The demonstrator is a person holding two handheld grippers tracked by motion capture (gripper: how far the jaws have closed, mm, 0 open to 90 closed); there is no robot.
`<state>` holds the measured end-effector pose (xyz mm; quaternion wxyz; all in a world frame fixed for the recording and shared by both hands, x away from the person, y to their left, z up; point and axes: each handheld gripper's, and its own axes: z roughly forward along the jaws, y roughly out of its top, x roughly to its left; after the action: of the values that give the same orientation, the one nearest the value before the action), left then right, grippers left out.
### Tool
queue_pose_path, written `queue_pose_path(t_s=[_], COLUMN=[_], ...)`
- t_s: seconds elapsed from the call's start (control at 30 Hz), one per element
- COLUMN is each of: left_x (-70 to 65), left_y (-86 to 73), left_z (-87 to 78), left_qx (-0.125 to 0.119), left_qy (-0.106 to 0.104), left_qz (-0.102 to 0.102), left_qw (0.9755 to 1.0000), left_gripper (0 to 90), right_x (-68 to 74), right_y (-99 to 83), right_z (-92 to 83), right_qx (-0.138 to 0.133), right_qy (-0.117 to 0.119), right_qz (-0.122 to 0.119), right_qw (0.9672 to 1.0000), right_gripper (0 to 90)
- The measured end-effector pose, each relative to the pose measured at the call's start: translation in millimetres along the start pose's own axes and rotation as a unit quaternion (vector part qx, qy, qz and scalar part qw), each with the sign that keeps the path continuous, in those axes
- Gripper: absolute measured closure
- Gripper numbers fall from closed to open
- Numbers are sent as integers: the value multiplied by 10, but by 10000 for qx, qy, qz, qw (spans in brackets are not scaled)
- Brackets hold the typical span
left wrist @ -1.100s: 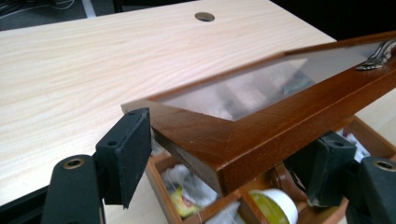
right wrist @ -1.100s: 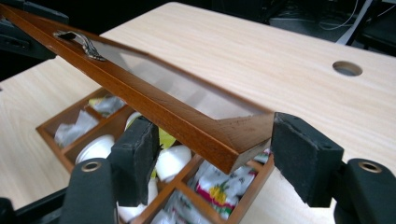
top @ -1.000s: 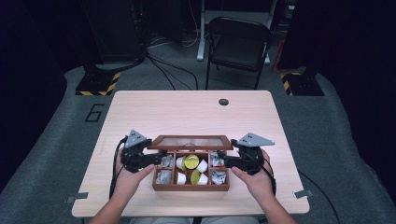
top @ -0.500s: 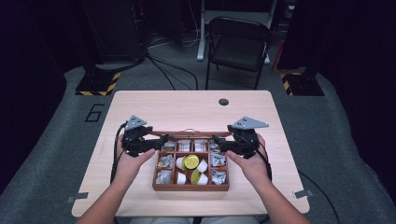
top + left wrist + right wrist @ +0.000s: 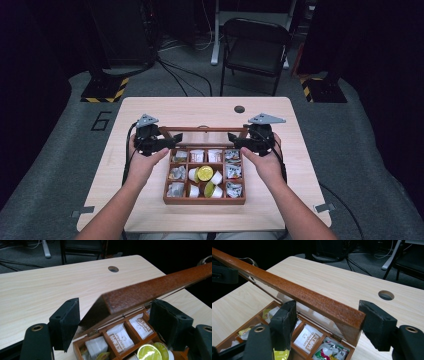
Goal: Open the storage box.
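In the high view, a reddish-brown wooden box [image 5: 205,201] with 12 small compartments sat on the pale wood-grain desk [image 5: 150,107], near its front edge and between the person's forearms. The box's matching hinged wooden lid [image 5: 205,129] stood raised along the far side. The left hand-held gripper [image 5: 172,142] was at the lid's left end and the right hand-held gripper [image 5: 234,140] at its right end. White paper sachets [image 5: 197,155] and a yellow-green foil-topped capsule [image 5: 204,173] lay in the compartments.

In the left gripper view, the lid's corner [image 5: 110,300] hung in the gap between the black jaws. The jaws had just been closing slightly, yet they stood wide and released, with neither pad clearly pressing on the wood.

In the right gripper view, the lid's other end [image 5: 347,317] lay between the jaws. One pad was touching the end face, while the other stood in front of the rail and apart from it, so I judged this hand-held gripper unclenched too. These jaws had also just been closing a little.

The lid looked stiff and fairly light, with a slightly rough edge that should not slip easily. It would swing on its small hinges, so uneven pushing could twist it. The 2 end corners of the free edge seemed the best places to take hold.
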<state>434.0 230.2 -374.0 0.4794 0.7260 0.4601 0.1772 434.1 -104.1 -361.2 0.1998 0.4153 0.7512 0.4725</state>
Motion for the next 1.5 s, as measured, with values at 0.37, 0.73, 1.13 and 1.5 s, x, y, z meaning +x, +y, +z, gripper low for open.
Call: queue_pose_path(t_s=[0.37, 0.73, 1.13, 1.5], left_x=[67, 150, 194, 238], left_y=[26, -8, -59, -89], left_z=[128, 255, 359, 451], left_qx=[-262, -307, -198, -92], left_qy=[-22, -92, -81, -53], left_qz=[49, -100, -120, -159], left_qw=[9996, 9994, 9997, 9998], left_gripper=[248, 247, 252, 252], right_x=[-60, -118, -192, -249], right_y=[17, 5, -127, -204], right_z=[167, 274, 421, 519], right_qx=[-50, -131, -43, 70], right_qy=[-99, -144, -145, -135], right_qz=[-51, 30, 116, 226], right_qw=[9999, 9998, 9998, 9996], right_gripper=[324, 327, 327, 331])
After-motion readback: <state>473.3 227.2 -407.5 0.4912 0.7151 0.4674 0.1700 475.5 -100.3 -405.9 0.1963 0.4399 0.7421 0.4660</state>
